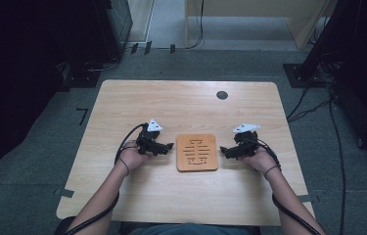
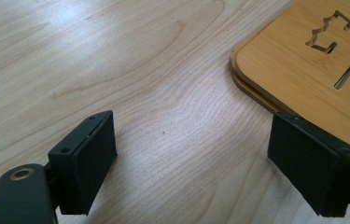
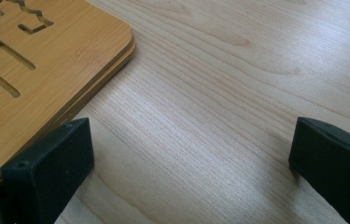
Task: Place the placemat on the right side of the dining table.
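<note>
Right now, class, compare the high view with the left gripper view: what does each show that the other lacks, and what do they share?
High view alone: both forearms, the right hand-held gripper, the whole wooden board lying between the two grippers, the dark round hole near the table's far edge, and the grey floor.

Left gripper view alone: the left hand-held gripper close up, jaws wide apart, and the board's double-layered rounded corner.

Shared: the light wooden table, the slotted board and the left gripper.

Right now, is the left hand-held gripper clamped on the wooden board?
No, the left hand-held gripper is open, its jaws wide apart over bare table, with the wooden board beside one jaw.
</note>
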